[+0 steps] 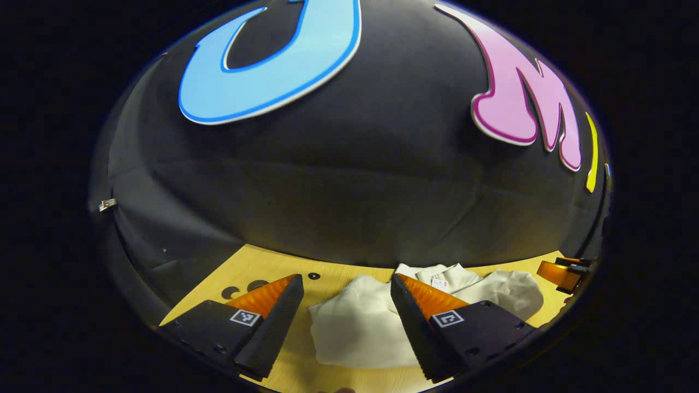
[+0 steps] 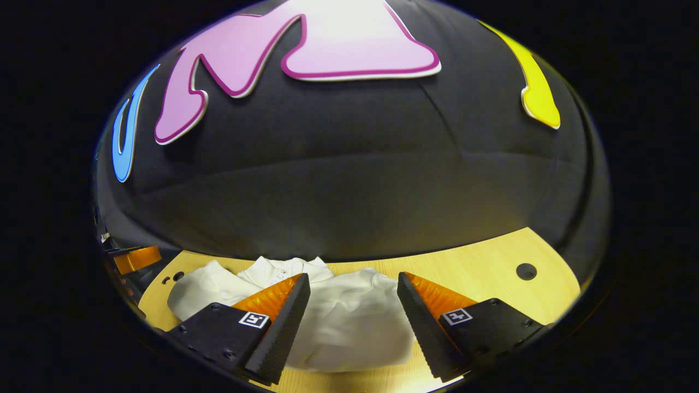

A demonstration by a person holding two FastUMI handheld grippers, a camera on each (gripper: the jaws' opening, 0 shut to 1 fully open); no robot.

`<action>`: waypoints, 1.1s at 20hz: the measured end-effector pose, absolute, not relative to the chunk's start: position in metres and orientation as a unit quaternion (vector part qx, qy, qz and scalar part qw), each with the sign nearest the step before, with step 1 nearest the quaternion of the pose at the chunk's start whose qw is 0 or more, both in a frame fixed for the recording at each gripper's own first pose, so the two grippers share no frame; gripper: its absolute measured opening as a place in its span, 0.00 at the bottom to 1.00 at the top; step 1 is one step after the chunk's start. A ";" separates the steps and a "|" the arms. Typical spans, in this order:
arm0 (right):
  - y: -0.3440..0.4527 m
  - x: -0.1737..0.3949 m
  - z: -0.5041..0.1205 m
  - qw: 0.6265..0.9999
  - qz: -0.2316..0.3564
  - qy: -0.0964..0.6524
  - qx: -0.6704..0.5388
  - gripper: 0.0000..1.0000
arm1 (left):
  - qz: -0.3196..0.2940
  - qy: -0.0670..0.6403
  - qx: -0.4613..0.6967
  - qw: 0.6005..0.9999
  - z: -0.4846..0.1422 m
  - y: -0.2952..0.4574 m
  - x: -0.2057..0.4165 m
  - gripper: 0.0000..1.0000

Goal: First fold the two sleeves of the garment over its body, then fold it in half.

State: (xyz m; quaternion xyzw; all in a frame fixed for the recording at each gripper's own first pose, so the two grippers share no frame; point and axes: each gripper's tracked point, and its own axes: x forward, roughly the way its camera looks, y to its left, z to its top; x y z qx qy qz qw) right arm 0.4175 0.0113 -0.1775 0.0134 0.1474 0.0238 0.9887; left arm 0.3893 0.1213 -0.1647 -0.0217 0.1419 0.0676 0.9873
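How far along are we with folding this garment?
Done, by the look of it: the cream garment lies on the wooden table with both sleeves tucked over its body. In hand: nothing; left gripper and right gripper hover open above it. Left: it may still need folding in half; its lower edge is hidden.

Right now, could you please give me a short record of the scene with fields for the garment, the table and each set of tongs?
garment: cream top lying on the table, collar toward the booth wall, sleeves appear already folded in over the body
table: light wood, with round holes
left tongs: open, above the garment's near part, holding nothing
right tongs: open, above the garment's near part, holding nothing
fold in half: not yet done
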 end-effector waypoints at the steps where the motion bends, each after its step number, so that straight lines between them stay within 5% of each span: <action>1: 0.012 0.412 -0.168 0.989 0.026 0.143 0.005 0.98 | 0.064 0.144 -0.028 0.987 -0.161 0.118 0.378 0.98; 13: -0.005 0.242 -0.010 0.998 -0.013 0.035 -0.043 0.98 | 0.025 0.068 -0.007 0.997 -0.045 0.089 0.204 0.98; 22: -0.011 0.086 0.026 0.999 -0.022 0.020 0.022 0.98 | 0.002 0.014 -0.041 0.999 0.002 0.061 0.040 0.97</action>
